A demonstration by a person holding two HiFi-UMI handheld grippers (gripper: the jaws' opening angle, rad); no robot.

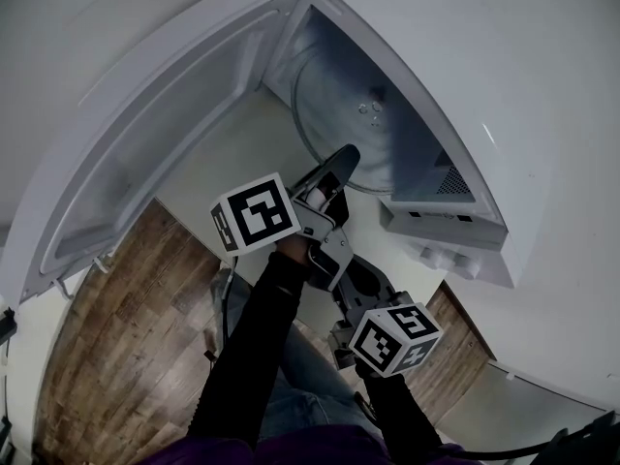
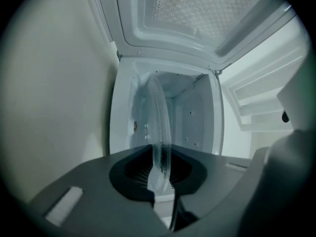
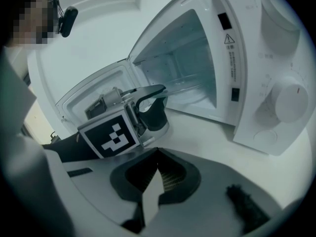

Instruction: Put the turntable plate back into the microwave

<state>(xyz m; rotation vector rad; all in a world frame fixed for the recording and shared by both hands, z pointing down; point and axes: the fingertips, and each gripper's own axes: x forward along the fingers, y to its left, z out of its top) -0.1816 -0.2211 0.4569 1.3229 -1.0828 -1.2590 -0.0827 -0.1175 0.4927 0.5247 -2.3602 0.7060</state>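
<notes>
The white microwave (image 1: 455, 95) stands open, its door (image 1: 145, 134) swung out to the left. My left gripper (image 1: 334, 177) is shut on the rim of the clear glass turntable plate (image 1: 329, 95), which reaches into the cavity. In the left gripper view the plate (image 2: 160, 127) shows edge-on between the ribbed pads (image 2: 136, 169), with the cavity (image 2: 192, 117) straight ahead. My right gripper (image 1: 360, 277) hangs back behind the left one, shut and holding nothing. Its view shows its closed jaws (image 3: 158, 174), the left gripper (image 3: 150, 105) in front and the cavity (image 3: 182, 68) beyond.
The microwave sits on a white counter (image 1: 242, 163). Its control panel with round knobs (image 3: 289, 100) is on the right of the opening. The open door (image 2: 197, 14) bounds the left side. Wooden floor (image 1: 126, 337) lies below the counter edge.
</notes>
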